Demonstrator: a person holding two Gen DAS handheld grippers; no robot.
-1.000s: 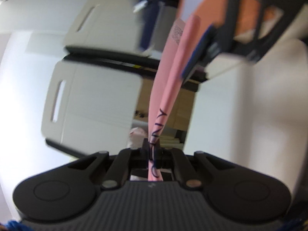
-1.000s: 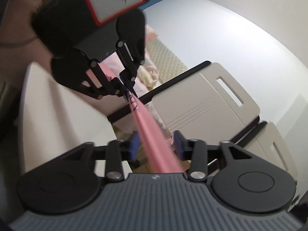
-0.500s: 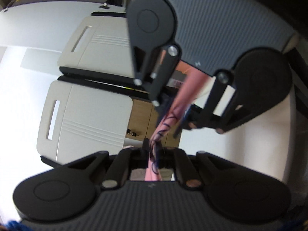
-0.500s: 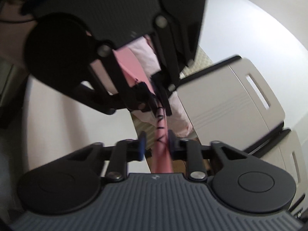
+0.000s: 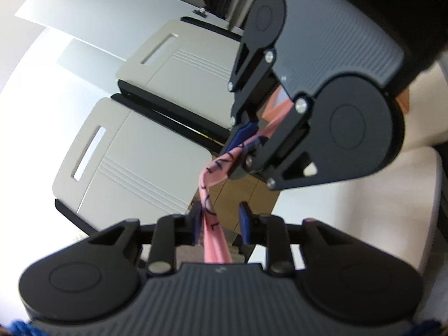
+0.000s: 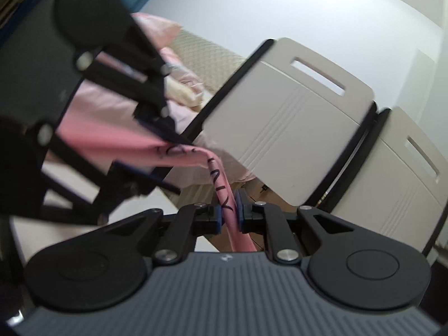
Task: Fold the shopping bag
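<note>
Bag (image 5: 214, 228) in mid-air, pink with dark lettering, bent between both claws. We see the left gripper (image 5: 220, 225) spread wide, bag loose beside one pad. Right gripper (image 6: 230, 212) clamps it (other gripper very close). White bed boards (image 6: 282, 137) behind.

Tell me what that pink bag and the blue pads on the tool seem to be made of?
The pink bag looks like thin matte plastic or paper: it creases sharply and carries printed letters. The blue pads look like soft rubber, dull-surfaced; hard to confirm.
</note>
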